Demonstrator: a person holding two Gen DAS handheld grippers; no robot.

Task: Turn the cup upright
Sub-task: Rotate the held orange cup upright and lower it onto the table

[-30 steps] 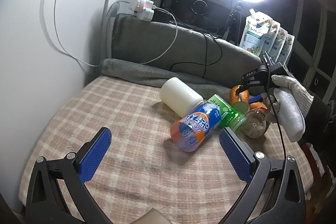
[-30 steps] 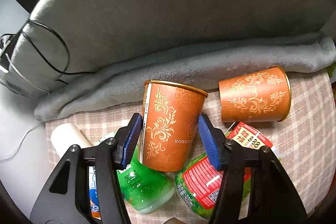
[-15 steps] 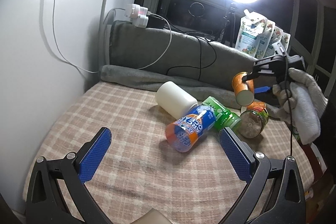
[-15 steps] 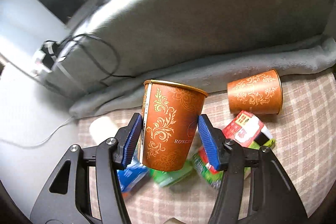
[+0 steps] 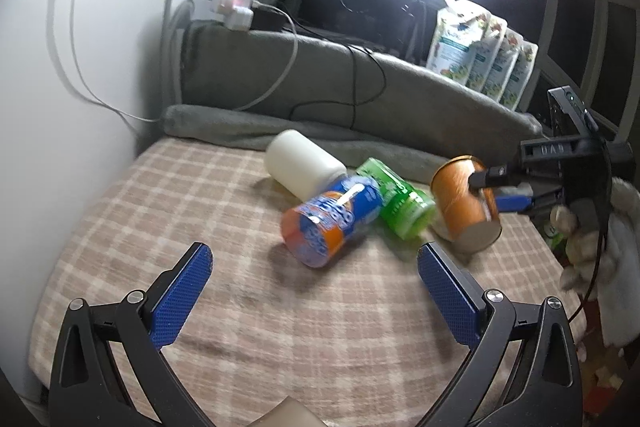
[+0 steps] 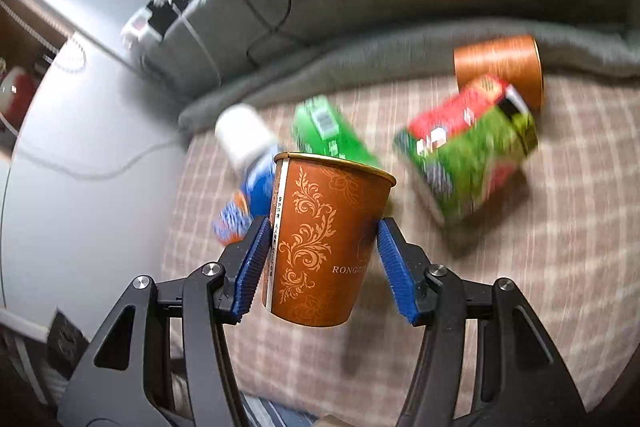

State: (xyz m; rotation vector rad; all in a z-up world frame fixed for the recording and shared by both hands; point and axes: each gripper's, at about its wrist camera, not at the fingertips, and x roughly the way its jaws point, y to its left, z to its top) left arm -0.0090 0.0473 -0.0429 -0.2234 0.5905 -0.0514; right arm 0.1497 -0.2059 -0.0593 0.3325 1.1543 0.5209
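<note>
Right gripper point(image 6: 320, 259) has the cup point(image 6: 324, 239) clamped between its pads, lifted off the checked cloth point(image 6: 520, 287), rim pointing away from the camera. Beyond it, on the cloth: Oreo tub point(image 6: 248, 203) left, white bottle point(image 6: 244, 137) behind the tub, green container point(image 6: 328, 131) just right of the bottle, noodle tub point(image 6: 468, 159) further right, second cup point(image 6: 500, 67) lying behind that against the blanket roll point(image 6: 360, 59). Left gripper point(image 5: 316, 287) hangs over the near cloth, jaws wide apart, Oreo tub ahead between the pads
</note>
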